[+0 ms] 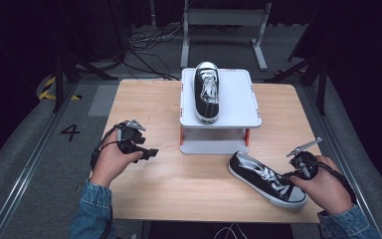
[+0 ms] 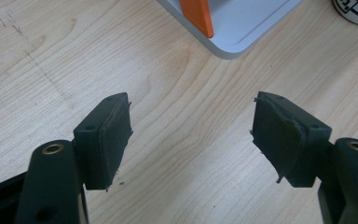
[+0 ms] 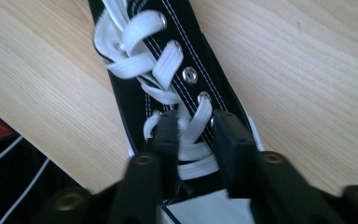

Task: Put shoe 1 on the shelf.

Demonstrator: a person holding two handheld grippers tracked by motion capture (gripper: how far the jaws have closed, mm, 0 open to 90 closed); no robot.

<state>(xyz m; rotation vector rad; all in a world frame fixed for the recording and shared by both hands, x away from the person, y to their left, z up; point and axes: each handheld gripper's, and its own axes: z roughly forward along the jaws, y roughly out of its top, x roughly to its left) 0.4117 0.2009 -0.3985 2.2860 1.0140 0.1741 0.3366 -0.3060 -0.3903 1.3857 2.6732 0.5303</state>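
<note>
A black canvas shoe with white laces (image 1: 266, 179) lies on the wooden table at the front right, its toe toward the person's right hand. My right gripper (image 1: 287, 176) hovers over its toe end. In the right gripper view the jaws of my right gripper (image 3: 193, 133) stand apart on either side of the lowest white laces (image 3: 168, 60), with a lace between them and not squeezed. A matching shoe (image 1: 207, 92) stands on a white raised platform (image 1: 238, 99). My left gripper (image 1: 149, 153) is open above bare wood at the left, nothing between the pads of this left gripper (image 2: 191, 135).
The platform's grey base (image 2: 242, 28) and orange leg (image 2: 198, 16) lie just ahead of the left gripper. The table's front edge is close under both hands. Dark floor, cables and a metal frame (image 1: 224, 20) lie beyond the table.
</note>
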